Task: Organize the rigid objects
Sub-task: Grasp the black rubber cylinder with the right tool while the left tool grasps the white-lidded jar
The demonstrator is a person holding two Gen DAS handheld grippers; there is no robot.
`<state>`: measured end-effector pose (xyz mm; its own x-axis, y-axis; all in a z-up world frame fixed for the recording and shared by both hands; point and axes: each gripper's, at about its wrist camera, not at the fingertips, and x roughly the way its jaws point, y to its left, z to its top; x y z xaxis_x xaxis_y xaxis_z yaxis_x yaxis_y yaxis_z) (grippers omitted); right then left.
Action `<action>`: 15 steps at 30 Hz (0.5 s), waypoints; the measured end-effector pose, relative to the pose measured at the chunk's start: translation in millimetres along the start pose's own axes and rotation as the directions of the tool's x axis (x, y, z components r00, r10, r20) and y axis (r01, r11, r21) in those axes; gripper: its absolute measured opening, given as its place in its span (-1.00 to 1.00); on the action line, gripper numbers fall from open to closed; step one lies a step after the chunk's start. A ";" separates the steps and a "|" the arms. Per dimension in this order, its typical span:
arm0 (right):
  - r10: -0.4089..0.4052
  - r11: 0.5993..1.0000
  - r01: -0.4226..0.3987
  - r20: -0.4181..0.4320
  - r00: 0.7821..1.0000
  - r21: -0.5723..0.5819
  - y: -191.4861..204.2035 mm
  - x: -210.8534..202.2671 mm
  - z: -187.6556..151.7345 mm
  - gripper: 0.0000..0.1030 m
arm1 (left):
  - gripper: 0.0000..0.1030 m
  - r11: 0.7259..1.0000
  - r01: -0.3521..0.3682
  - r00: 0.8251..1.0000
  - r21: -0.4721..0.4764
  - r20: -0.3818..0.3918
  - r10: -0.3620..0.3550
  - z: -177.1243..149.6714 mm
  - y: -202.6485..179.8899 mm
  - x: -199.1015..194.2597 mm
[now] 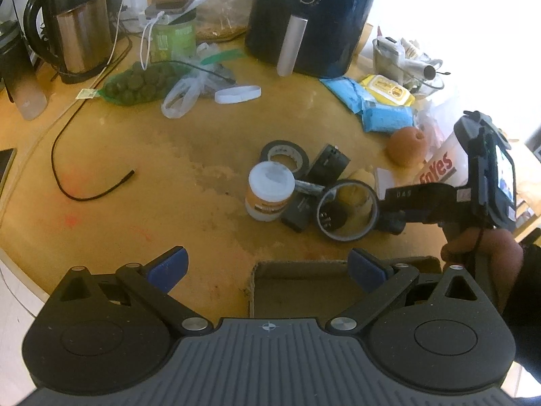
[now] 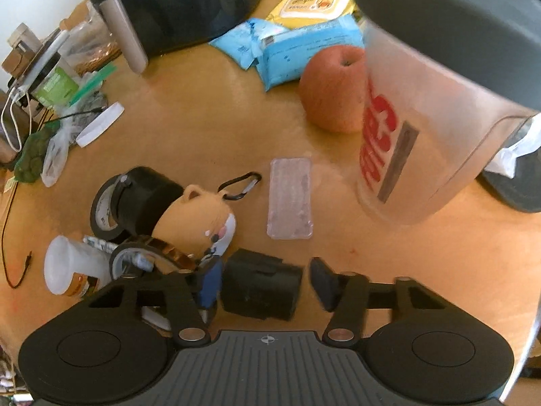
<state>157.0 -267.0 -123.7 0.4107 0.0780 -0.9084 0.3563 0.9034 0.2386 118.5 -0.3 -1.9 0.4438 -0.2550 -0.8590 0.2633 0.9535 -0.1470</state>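
**me:** Black block (image 2: 262,287) sits right between my right gripper (image 2: 267,286) fingers. Left pad's about on it, right pad still off, so no proper grip.

**other:** And the left?

**me:** Left gripper (image 1: 267,267) spread wide, holding nothing, cardboard box (image 1: 301,289) under it. Cat-shaped case (image 2: 199,216) and tape rolls (image 2: 104,209) around 10 o'clock of the block.

A round wooden table (image 1: 142,209) sits under bright daylight glare from the right.
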 end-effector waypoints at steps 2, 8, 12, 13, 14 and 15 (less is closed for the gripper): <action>-0.006 1.000 0.006 0.001 1.000 -0.009 2.1 -1.6 -1.0 -0.06 | 1.00 1.000 -0.007 1.000 0.007 0.004 0.007 2.7 -1.1 1.0; 0.011 0.999 -0.010 0.010 1.000 -0.045 1.9 -15.0 -3.9 -0.06 | 1.00 0.999 -0.029 0.999 0.031 0.023 0.029 9.3 -1.8 8.3; 0.021 0.996 -0.017 0.038 0.999 -0.083 2.4 -30.0 -7.1 -0.06 | 0.99 0.999 -0.043 0.998 0.033 0.050 0.041 12.2 -1.4 13.0; 0.024 0.996 -0.020 0.046 0.999 -0.089 1.5 -34.6 -8.3 -0.06 | 0.99 0.999 -0.036 0.998 0.035 0.054 0.034 13.4 -1.3 14.2; 0.030 0.996 -0.025 0.052 0.998 -0.090 0.4 -39.4 -9.3 -0.06 | 0.99 0.999 -0.031 0.998 0.038 0.062 0.029 14.9 -1.6 15.8; 0.034 0.995 -0.028 0.057 0.998 -0.091 -0.3 -43.3 -9.7 -0.06 | 0.99 0.998 -0.033 0.997 0.045 0.068 0.030 16.4 -2.6 17.9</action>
<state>131.0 -266.5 -87.8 0.4697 0.0841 -0.8788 0.2667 0.9354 0.2320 139.8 -10.0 -8.9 0.5086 -0.2365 -0.8279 0.2864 0.9533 -0.0964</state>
